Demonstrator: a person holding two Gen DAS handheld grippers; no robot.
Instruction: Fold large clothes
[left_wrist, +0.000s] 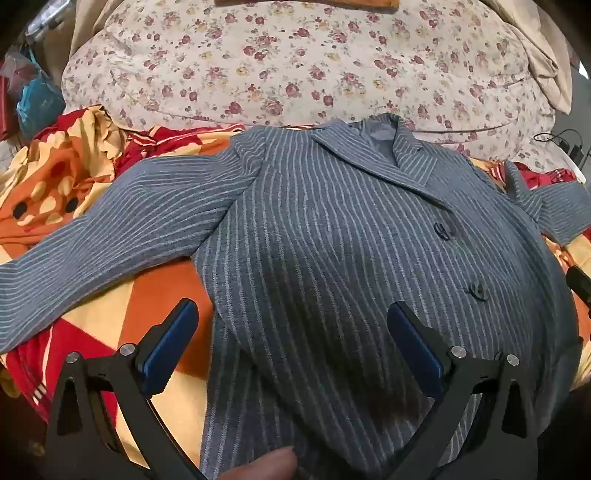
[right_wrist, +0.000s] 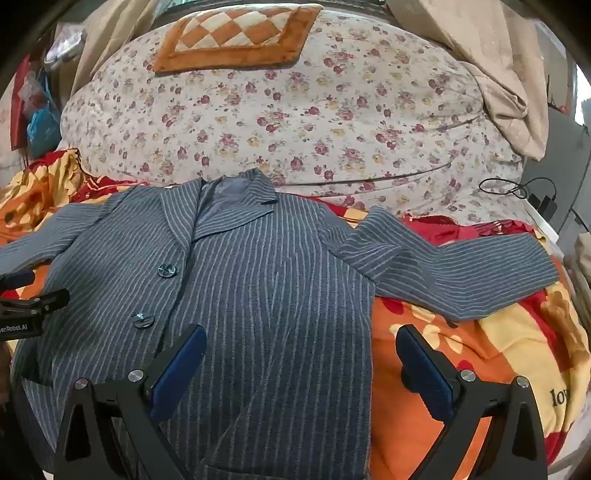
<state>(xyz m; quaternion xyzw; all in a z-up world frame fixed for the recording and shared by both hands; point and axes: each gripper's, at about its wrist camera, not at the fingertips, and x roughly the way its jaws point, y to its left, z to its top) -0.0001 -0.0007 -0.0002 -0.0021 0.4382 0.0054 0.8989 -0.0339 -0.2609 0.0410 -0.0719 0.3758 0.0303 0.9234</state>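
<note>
A grey-blue pinstriped wool jacket (left_wrist: 332, 229) lies front-up, sleeves spread, on an orange, red and yellow flowered blanket (left_wrist: 155, 295) over the bed. The left gripper (left_wrist: 291, 332) hangs above the jacket's lower left side, jaws wide, holding nothing. The right gripper (right_wrist: 303, 354) hangs over its lower right edge, jaws wide and empty.

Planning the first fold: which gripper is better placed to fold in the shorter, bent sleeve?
Probably the right gripper: it hangs open above the jacket edge just below that bent sleeve. The left gripper sits over the far side.
</note>
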